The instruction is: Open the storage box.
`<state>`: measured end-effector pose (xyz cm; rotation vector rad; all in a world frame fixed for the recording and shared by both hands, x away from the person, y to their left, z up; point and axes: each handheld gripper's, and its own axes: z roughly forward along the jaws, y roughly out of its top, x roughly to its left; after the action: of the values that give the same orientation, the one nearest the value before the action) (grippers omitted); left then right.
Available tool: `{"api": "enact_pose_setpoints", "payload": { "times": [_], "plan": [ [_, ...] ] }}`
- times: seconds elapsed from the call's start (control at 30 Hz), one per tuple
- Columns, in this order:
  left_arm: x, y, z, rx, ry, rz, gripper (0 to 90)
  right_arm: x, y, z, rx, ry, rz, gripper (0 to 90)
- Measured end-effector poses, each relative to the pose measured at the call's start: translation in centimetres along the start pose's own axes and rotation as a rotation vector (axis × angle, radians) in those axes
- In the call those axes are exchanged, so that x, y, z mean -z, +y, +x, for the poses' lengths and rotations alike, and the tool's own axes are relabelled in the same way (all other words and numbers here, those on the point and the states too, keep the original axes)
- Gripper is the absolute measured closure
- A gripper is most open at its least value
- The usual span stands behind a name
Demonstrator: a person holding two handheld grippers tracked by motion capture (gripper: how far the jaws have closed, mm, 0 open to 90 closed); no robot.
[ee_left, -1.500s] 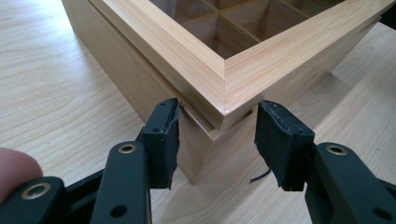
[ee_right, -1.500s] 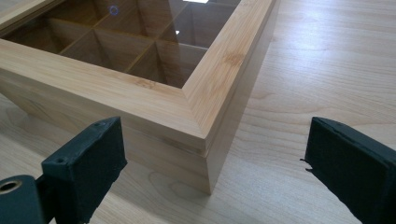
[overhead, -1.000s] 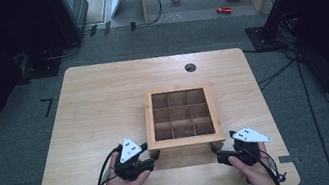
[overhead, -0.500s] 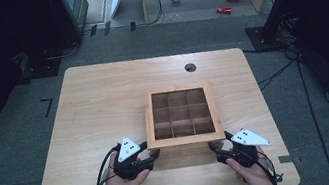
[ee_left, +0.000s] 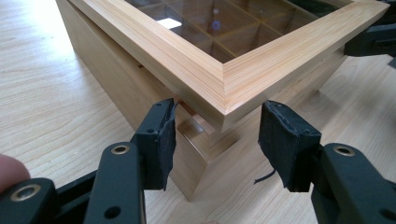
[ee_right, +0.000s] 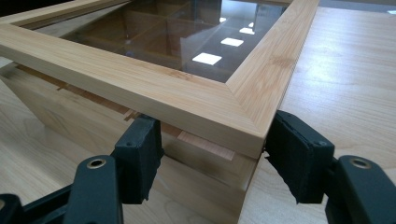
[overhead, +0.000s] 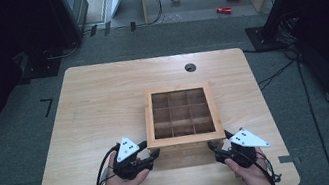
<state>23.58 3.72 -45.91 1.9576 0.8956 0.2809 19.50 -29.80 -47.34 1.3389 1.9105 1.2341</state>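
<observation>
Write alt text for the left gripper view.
The corner of a wooden box's glass-paned lid sits between the left gripper's two open black jaws, lifted slightly off the box body. Wooden dividers show through the glass, and the box rests on a light wooden table.

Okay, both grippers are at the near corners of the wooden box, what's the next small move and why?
Probably close both grippers on the lid: the left gripper and right gripper are open, each straddling a near corner of the glass-topped lid, which sits slightly raised above the box.
</observation>
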Motion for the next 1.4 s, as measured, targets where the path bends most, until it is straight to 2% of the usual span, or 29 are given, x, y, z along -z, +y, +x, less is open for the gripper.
{"api": "enact_pose_setpoints", "payload": {
  "times": [0.1, 0.17, 0.4, 0.53, 0.6, 0.83, 0.9, 0.93, 1.03, 1.13, 1.2, 1.4],
  "plan": [
    [0.1, 0.1, 0.1, 0.002, 0.005, -0.007, 46.7, 0.1, 0.2, 0.1, -0.002, -0.001, -0.011, 37.5],
    [0.2, 0.1, 0.1, -0.007, 0.023, -0.005, 45.9, 0.2, 0.3, 0.1, 0.001, 0.000, -0.019, 37.5],
    [0.8, -0.5, 0.4, -0.031, 0.052, 0.008, 38.6, 0.2, 1.5, 0.0, -0.015, 0.006, -0.053, 37.1],
    [1.3, -0.9, 0.8, -0.035, 0.086, 0.015, 31.5, 0.2, 2.2, -0.1, -0.025, 0.001, -0.069, 36.7],
    [1.8, -1.5, 1.5, -0.017, 0.109, 0.029, 29.2, 0.2, 2.3, -0.2, -0.019, -0.006, -0.072, 36.6],
    [2.5, -3.2, 3.1, 0.000, 0.153, 0.083, 25.5, 0.2, 2.9, -0.4, -0.006, -0.031, -0.086, 34.1],
    [2.8, -4.1, 4.0, 0.019, 0.174, 0.107, 25.3, 0.3, 3.4, -0.4, -0.002, -0.038, -0.101, 33.7],
    [2.8, -4.1, 4.0, 0.019, 0.174, 0.107, 25.0, 0.3, 3.4, -0.4, -0.002, -0.038, -0.101, 33.7],
    [3.1, -4.9, 5.0, 0.053, 0.199, 0.125, 23.7, 0.4, 4.0, -0.4, 0.005, -0.049, -0.117, 32.8],
    [3.1, -5.3, 5.7, 0.057, 0.230, 0.150, 22.5, 0.4, 4.7, -0.5, 0.013, -0.058, -0.127, 30.3],
    [2.9, -5.8, 6.1, 0.073, 0.241, 0.167, 21.5, 0.4, 5.3, -0.6, 0.026, -0.060, -0.132, 28.1],
    [2.5, -6.3, 6.6, 0.081, 0.257, 0.194, 20.0, 0.5, 6.4, -0.8, 0.056, -0.074, -0.143, 26.9]
  ]
}}
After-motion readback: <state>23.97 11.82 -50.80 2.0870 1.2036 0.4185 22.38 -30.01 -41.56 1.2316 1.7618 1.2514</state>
